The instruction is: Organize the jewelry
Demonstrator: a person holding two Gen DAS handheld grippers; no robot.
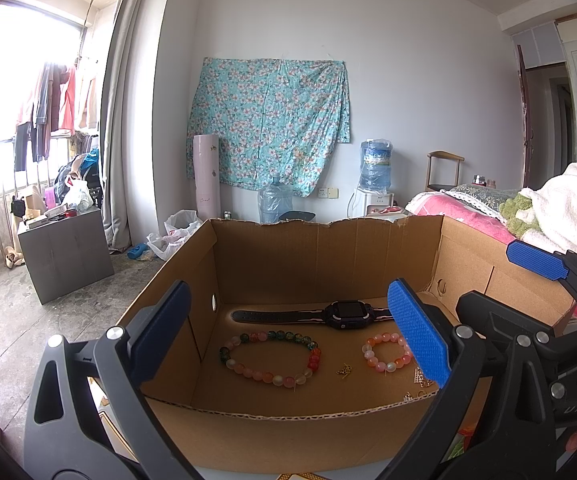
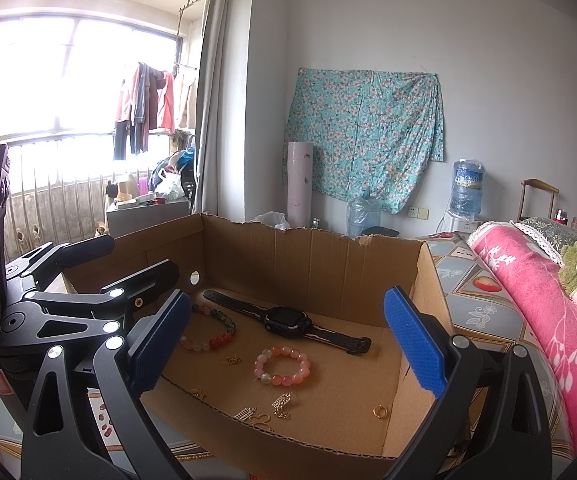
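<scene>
Hovering at the near rim of a cardboard box, the left gripper is held with its blue-padded fingers spread wide and nothing between them. Ahead of it and below, framed between the fingers, a large multicoloured bead bracelet lies flat on the box floor; a dark smartwatch with its strap laid out is seen just beyond that. A smaller pink bead bracelet lies close to the gripper's right finger, with a small gold charm between the two bracelets.

The right gripper is likewise parted and empty, poised over the same box beside the left one. Directly ahead between its fingers the pink bracelet is seen, the watch behind it. Nearer the gripper, by the front wall, several gold charms and a gold ring are scattered. The box rests on a patterned surface whose kind cannot be told.
</scene>
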